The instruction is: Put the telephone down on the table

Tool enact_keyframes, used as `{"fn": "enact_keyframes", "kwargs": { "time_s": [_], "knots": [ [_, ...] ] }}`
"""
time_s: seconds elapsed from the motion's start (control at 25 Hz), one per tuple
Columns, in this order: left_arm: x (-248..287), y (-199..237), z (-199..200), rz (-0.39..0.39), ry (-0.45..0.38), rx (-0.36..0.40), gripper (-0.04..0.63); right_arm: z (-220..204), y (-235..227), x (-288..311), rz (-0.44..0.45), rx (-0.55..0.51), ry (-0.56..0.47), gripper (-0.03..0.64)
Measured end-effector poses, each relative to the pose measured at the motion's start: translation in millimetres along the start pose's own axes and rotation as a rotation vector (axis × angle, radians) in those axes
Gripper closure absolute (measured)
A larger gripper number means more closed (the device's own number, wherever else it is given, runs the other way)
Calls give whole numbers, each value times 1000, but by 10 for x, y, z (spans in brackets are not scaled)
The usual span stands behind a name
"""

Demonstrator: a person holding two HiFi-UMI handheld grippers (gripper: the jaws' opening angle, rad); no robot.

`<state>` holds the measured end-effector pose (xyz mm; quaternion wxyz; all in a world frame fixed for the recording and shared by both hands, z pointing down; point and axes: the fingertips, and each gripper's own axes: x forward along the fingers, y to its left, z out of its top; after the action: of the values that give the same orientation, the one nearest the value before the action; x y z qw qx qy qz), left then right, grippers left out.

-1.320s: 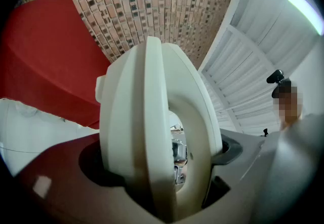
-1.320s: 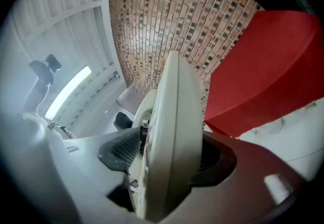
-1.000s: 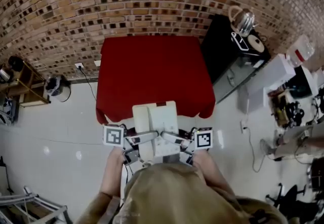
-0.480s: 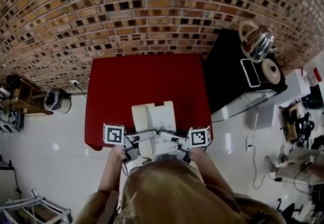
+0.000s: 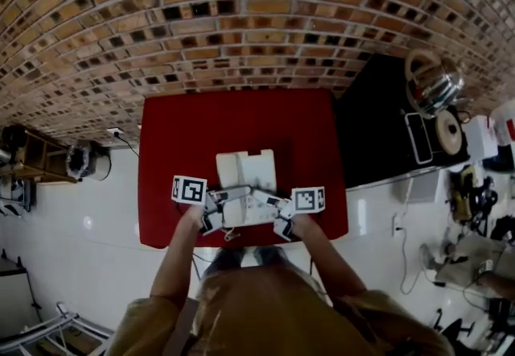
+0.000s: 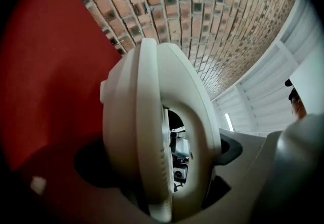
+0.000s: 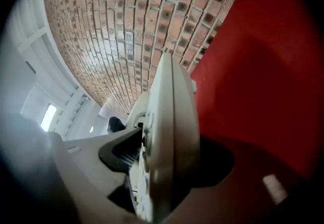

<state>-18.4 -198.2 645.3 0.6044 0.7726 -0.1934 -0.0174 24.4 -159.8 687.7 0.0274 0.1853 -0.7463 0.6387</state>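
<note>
A: Telephone [image 5: 245, 175], where?
B: Over the red table [image 5: 169, 153], near its front edge, middle.
A: Grippers?
B: Left gripper [image 5: 216, 214] clamps one side; right gripper [image 5: 278, 219], its jaws on the other side, is opening.

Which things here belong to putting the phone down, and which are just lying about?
Job: phone; red table; left claw, gripping the phone; right claw, jaws opening, phone between them.
Lying about: kettle; black cabinet; shelf.
</note>
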Motion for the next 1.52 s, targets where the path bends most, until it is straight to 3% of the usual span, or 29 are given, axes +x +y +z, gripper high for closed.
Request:
{"fn": "enact_keyframes", "kwargs": {
  "time_s": [0.08, 0.2, 0.36, 0.52, 0.64, 0.72, 0.84, 1.0, 1.12, 1.36, 1.52],
  "knots": [
    [72, 213, 184, 1, 17, -2, 110, 187, -171, 112, -27, 34, -8, 365],
    [226, 572, 306, 45, 21, -74, 111, 425, -406, 262, -71, 56, -11, 368],
    [303, 934, 348, 128, 5, -151, 112, 595, -605, 405, -145, -22, 20, 337],
    [332, 1131, 320, 200, 3, -178, 119, 556, -790, 459, -227, -56, 49, 296],
    [350, 1142, 313, 232, -8, -153, 118, 547, -798, 437, -233, -104, 73, 295],
    [370, 1125, 276, 266, -11, -116, 115, 551, -784, 387, -243, -146, 98, 253],
    [334, 1064, 322, 304, -30, -63, 107, 614, -817, 247, -299, -214, 109, 186],
    [165, 979, 498, 328, -70, -3, 107, 846, -906, -17, -391, -347, 59, 178],
    [-32, 831, 596, 368, -137, 106, 107, 1147, -716, -279, -434, -485, -64, 173],
    [-576, 61, 1018, 518, -389, 491, 109, 1607, 268, -638, -457, -840, -320, 174],
    [-1001, -656, 1137, 623, -558, 745, 109, 1634, 996, -844, -457, -958, -495, 173]
  ]
}}
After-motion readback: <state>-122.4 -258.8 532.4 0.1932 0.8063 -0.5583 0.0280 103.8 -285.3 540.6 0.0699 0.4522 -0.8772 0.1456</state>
